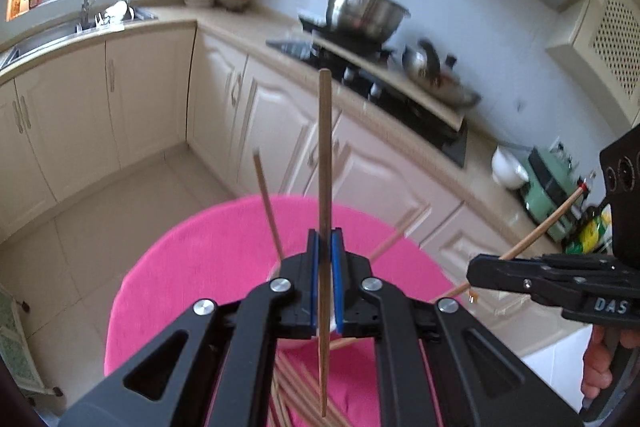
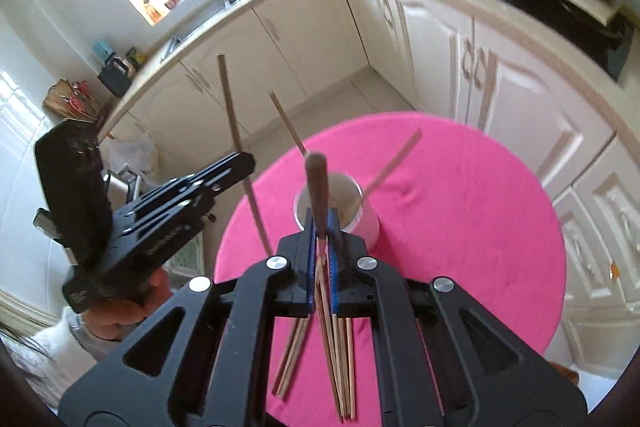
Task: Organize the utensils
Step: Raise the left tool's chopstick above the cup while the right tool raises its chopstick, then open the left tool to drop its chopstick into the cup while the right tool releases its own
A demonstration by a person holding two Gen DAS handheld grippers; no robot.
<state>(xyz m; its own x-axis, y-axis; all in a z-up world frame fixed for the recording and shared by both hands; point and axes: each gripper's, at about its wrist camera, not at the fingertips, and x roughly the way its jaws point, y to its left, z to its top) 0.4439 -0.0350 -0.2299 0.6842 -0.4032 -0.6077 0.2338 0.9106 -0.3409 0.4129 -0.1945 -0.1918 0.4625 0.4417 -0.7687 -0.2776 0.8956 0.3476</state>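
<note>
Between the blue pads (image 1: 316, 291) of the left gripper (image 1: 325, 283): one wooden chopstick (image 1: 325, 187), clamped near its middle, standing almost upright, its lower end hanging over the loose pile (image 1: 296, 387) beneath the fingers.

Between the pads of the right gripper (image 2: 322, 263): one dark-tipped chopstick (image 2: 318, 187), gripped likewise, its blunt end pointing ahead over the white cup (image 2: 352, 211).

Just beyond the right fingers: the cup, upright on the pink tablecloth (image 2: 460, 207), with two sticks already leaning out of it, one to the left (image 2: 286, 123), one to the right (image 2: 394, 159).

Below and behind the right fingers: about eight loose chopsticks (image 2: 336, 347) lying flat on the cloth, in two rough bundles.

Handling note, as a judgement: both sticks are lifted and due for the cup. Bring each tip over the mouth one at a time, tilt it steeply, lower it inside the rim, then release; two grippers crowding the opening risk knocking the cup or the leaning sticks.

Not determinable: from the left camera the cup is almost wholly hidden behind the fingers, only a pale sliver showing. The held sticks' lower ends merge with the pile. The count in the pile is uncertain where sticks overlap. Kitchen counters beyond are blurred.
</note>
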